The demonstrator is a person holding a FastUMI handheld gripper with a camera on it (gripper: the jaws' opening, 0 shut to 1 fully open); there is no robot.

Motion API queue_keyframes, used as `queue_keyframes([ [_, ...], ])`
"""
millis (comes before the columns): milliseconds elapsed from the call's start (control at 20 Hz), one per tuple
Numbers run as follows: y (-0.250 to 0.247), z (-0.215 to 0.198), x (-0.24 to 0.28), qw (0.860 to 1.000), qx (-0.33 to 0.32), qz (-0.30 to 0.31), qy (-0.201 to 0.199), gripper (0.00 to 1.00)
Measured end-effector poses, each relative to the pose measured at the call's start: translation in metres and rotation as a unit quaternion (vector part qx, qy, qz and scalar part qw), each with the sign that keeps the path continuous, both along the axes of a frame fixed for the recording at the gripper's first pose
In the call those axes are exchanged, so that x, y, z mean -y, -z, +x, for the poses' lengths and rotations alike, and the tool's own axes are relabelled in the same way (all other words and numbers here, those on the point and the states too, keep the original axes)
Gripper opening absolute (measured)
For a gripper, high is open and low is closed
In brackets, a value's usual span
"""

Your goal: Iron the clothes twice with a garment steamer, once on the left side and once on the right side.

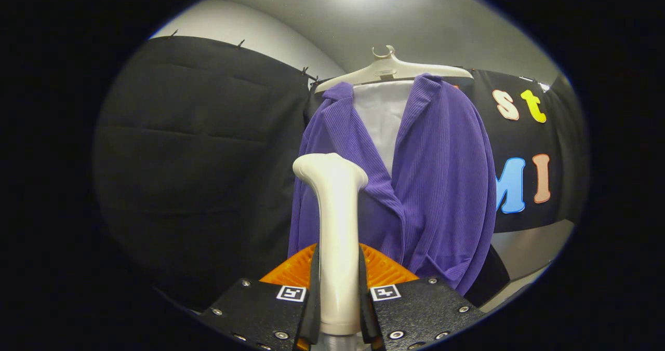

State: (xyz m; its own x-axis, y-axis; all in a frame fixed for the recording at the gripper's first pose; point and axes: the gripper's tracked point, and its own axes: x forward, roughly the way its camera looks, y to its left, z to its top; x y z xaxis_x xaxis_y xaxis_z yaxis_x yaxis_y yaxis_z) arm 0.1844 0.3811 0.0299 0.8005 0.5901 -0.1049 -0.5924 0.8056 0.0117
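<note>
Both fingers of my gripper (338,294) clamped the steamer (336,226), frame centre.
Behind it hung the purple cardigan (441,185) on a hanger (389,70); black cloth (202,153) filled the left.

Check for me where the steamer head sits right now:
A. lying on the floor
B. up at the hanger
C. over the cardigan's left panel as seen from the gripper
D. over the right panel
C: the gripper is shut on the steamer, both fingers pressing its handle, and its head stands in front of the purple cardigan on the panel left of the white shirt, well below the hanger.
</note>
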Motion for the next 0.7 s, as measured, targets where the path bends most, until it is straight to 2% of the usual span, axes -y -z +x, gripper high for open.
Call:
queue_keyframes([
  [700, 0.09, -0.021, 0.014, 0.996, -0.073, -0.042, -0.01, 0.31],
])
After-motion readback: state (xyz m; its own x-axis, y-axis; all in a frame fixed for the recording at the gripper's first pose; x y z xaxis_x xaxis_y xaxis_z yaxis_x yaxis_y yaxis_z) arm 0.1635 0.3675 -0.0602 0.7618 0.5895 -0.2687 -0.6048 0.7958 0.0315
